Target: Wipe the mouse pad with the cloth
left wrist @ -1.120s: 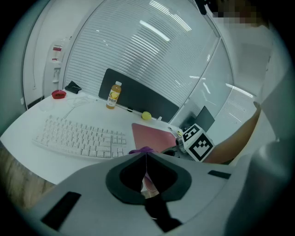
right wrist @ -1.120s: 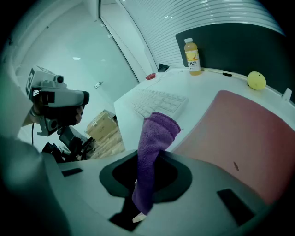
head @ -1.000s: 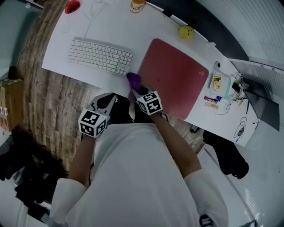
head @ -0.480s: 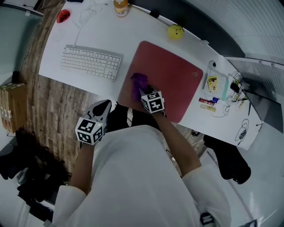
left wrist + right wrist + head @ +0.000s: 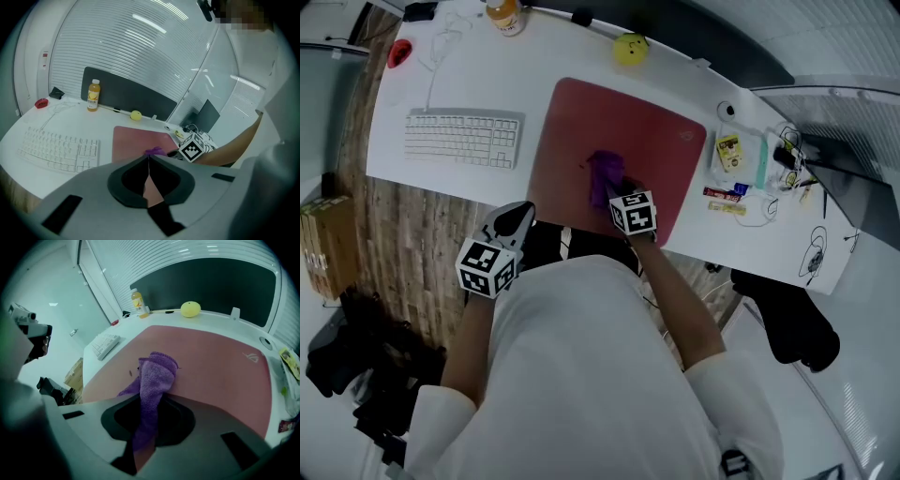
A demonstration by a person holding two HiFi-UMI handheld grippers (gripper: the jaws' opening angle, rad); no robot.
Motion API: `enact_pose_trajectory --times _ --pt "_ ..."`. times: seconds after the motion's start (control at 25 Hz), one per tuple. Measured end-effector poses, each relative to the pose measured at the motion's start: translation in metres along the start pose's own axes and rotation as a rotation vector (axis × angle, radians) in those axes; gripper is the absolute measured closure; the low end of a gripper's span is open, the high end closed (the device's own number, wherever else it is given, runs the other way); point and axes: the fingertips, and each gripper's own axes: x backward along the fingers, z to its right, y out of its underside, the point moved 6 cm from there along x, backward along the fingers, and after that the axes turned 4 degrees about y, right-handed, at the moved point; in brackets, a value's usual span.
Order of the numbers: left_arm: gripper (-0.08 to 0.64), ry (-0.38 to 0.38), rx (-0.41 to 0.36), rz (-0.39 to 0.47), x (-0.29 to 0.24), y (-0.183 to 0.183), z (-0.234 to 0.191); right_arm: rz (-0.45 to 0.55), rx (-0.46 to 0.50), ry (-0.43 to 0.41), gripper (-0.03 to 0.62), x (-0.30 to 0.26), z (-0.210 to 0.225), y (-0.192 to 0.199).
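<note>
Purple cloth (image 5: 605, 174) being pressed onto the red mouse pad (image 5: 577, 122) by the right gripper (image 5: 615, 193).

The cloth is being clamped between the right gripper's jaws, its bunched free end being laid on the middle of the mouse pad. The pad is being borne by the white desk (image 5: 469, 89), just beside the keyboard (image 5: 461, 139). The left gripper (image 5: 523, 210) is being held near the desk's front edge, apart from the pad, its jaws being kept together on nothing.
</note>
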Motion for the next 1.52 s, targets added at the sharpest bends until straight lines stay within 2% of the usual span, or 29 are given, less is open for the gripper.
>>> enact_pose_trajectory --times 0.68,0.84,1.08,1.32,1.52 --pt "0.54 0.1 -0.104 -0.066 -0.054 -0.025 0.046 0.052 -0.195 0.163 0.518 0.052 0.102 0.053" --pt "0.54 0.108 -0.114 -0.079 -0.063 -0.028 0.051 0.057 -0.211 0.196 0.518 0.063 0.121 0.065" --pt "0.54 0.13 -0.125 -0.108 -0.079 -0.027 0.062 0.074 -0.296 0.229 0.518 0.08 0.149 0.084" --pt "0.54 0.144 -0.135 -0.119 -0.093 -0.027 0.075 0.073 -0.307 0.282 0.518 0.1 0.173 0.098" --pt "0.54 0.143 -0.138 -0.115 -0.1 -0.029 0.081 0.153 -0.295 0.293 0.518 0.129 0.184 0.081"
